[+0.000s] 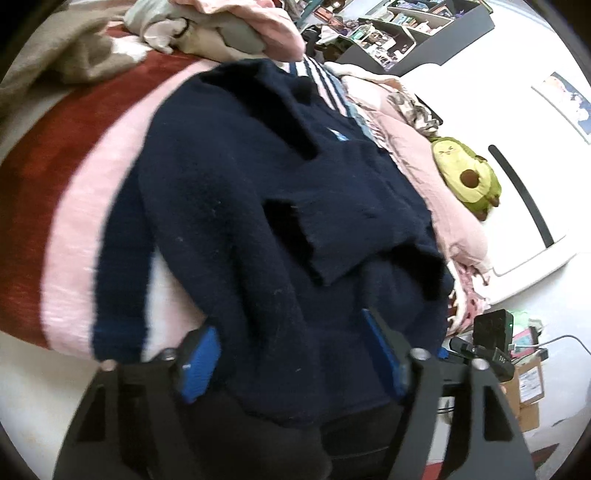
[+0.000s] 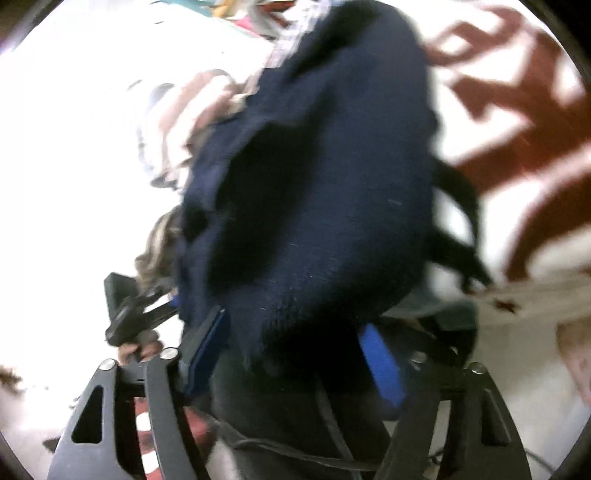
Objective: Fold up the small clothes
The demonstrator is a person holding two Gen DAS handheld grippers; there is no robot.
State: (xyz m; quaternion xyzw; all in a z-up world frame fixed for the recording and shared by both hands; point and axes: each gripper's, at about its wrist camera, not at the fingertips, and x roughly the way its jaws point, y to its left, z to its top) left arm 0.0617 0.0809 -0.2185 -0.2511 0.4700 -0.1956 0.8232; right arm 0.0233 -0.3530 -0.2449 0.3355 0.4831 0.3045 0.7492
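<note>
The work surface was a bed covered by a blanket (image 1: 74, 177) in wide red, pink and white bands; in the right wrist view the same cover showed as a white ground with red shapes (image 2: 517, 122). A heap of loose pale clothes (image 1: 221, 26) lay at the far end of the bed. Along the bed's right edge ran crumpled pink bedding (image 1: 424, 155), and beyond it an avocado plush toy (image 1: 467, 173) sat against a white panel. The floor right of the bed was cluttered: cardboard boxes (image 1: 528, 384), cables, dark shelving farther back. The open blanket lay left of the garment.

The navy knit sweater (image 1: 258, 221) lay spread across the middle of the bed, one sleeve folded across its chest with the cuff (image 1: 325, 254) on top. Its near hem hung at the bed's near edge, right at both grippers.

Left gripper (image 1: 291, 358): blue pads (image 1: 199, 365) stood apart with the sweater's hem between them; whether the pads pressed the knit I could not tell.

Right gripper (image 2: 295, 358): fingers (image 2: 380, 365) likewise apart, a thick bunch of the navy knit filling the gap; frame heavily blurred, so grip could not be judged. The other gripper and the hand (image 2: 138, 347) holding it appeared at left in this view.
</note>
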